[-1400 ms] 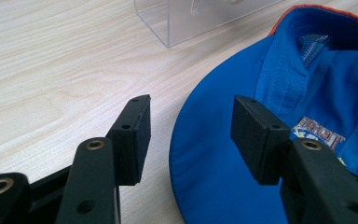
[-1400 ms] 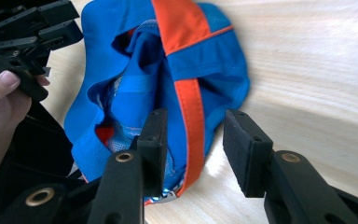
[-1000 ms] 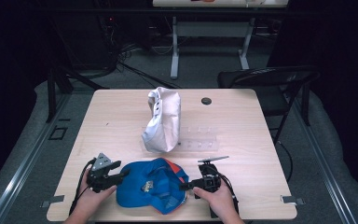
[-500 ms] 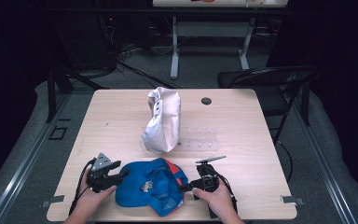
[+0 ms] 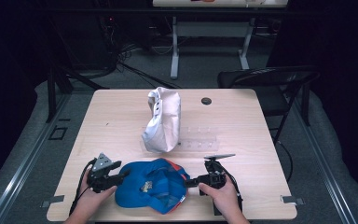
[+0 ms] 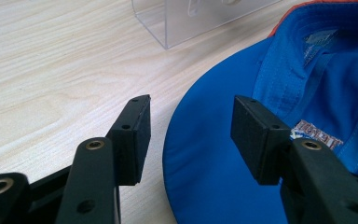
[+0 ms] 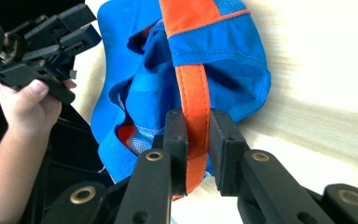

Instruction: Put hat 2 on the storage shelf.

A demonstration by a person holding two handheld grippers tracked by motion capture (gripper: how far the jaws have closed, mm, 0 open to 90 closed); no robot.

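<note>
- Lying upside down at the near edge of the pale wooden counter (image 5: 121,116), between both hands: a blue fabric cap with orange trim (image 5: 151,184), inner lining and label facing up.
- Grip begun on one side only: right claw (image 7: 196,135) has just been closing, its pads now pinching the cap's orange strap (image 7: 193,93).
- Left claw (image 6: 189,123) standing wide, straddling the edge of the blue brim (image 6: 205,154) without pressing on it.
- Probably early in the work: second grip left to take, cap not yet lifted or moved.
- Long axis running left to right along the near edge; brim pointing left, strap end pointing right.
- Farther off, mid-counter: a white cloth cap (image 5: 161,121) leaning on a clear plastic stand (image 5: 200,140), well apart.
</note>
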